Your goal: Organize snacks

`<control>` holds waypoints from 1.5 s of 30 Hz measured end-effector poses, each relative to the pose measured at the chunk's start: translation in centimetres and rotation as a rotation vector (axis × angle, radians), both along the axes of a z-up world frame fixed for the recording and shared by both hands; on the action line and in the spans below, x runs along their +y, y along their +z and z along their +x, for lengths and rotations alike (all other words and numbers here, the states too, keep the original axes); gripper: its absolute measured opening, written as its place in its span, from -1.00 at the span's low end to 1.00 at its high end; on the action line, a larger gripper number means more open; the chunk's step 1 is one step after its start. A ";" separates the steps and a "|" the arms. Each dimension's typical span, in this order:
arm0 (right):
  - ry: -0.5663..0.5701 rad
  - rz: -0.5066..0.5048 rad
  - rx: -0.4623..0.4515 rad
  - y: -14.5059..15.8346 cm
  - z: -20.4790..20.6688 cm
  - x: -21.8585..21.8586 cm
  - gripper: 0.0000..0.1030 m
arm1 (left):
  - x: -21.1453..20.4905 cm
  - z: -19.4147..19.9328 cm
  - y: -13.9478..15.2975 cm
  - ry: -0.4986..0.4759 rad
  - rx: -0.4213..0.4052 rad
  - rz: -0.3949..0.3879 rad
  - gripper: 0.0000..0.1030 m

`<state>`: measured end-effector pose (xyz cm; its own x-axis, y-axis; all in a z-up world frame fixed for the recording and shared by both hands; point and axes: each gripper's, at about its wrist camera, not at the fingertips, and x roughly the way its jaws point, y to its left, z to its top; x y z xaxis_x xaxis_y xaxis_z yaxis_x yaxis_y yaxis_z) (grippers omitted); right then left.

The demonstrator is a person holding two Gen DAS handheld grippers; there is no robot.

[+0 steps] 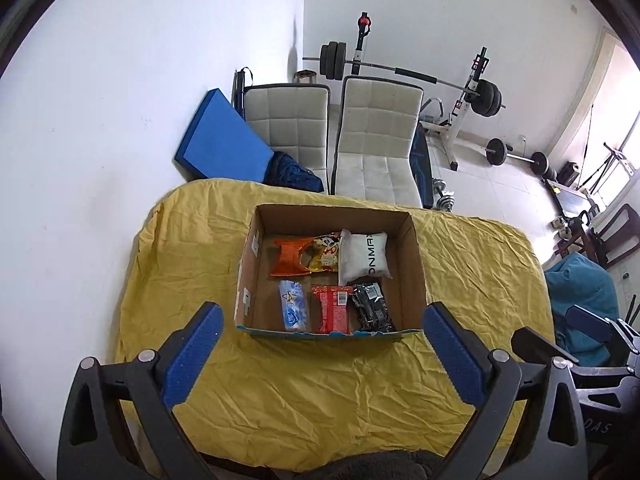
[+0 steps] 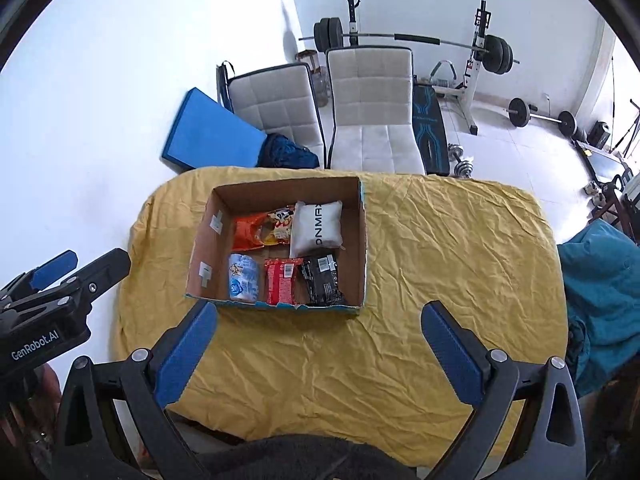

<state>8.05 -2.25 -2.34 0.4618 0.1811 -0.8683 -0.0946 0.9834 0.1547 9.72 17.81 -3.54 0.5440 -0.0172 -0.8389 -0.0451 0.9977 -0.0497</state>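
An open cardboard box (image 1: 416, 264) (image 2: 362, 240) sits on the yellow-covered table (image 1: 320, 380) (image 2: 440, 260). Inside lie several snack packs: an orange pack (image 1: 289, 261), a yellow pack (image 1: 326, 254), a white pouch (image 1: 364, 258), a light blue pack (image 1: 294, 306), a red pack (image 1: 334, 308) and a black pack (image 1: 372, 306). My left gripper (image 1: 320, 320) hovers open before the box's near wall, holding nothing. My right gripper (image 2: 320, 322) is also open and empty, near the box's front right. The left gripper (image 2: 60, 280) shows at the left edge of the right wrist view.
Two white padded chairs (image 1: 376, 140) (image 1: 286, 120) stand behind the table, with a blue mat (image 1: 218, 136) leaning on the wall. A barbell rack (image 1: 476, 92) and loose weights (image 1: 516, 156) fill the far floor. A teal cloth (image 2: 600, 292) lies to the right.
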 end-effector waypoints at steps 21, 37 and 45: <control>-0.035 -0.016 -0.038 3.1 -1.9 -1.9 1.00 | -0.4 -3.3 2.7 0.048 -0.037 0.037 0.99; -0.045 -0.040 -0.059 3.1 -1.5 -1.9 1.00 | -0.6 -3.2 2.0 0.059 -0.022 0.045 0.99; -0.077 -0.072 -0.090 3.1 -1.6 -1.6 1.00 | -0.5 -2.9 1.6 0.066 -0.020 0.046 0.99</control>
<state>6.42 -3.82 0.76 0.5485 0.0808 -0.8323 -0.0285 0.9965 0.0779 6.81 17.27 -1.90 0.5590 0.0573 -0.8272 -0.1102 0.9939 -0.0057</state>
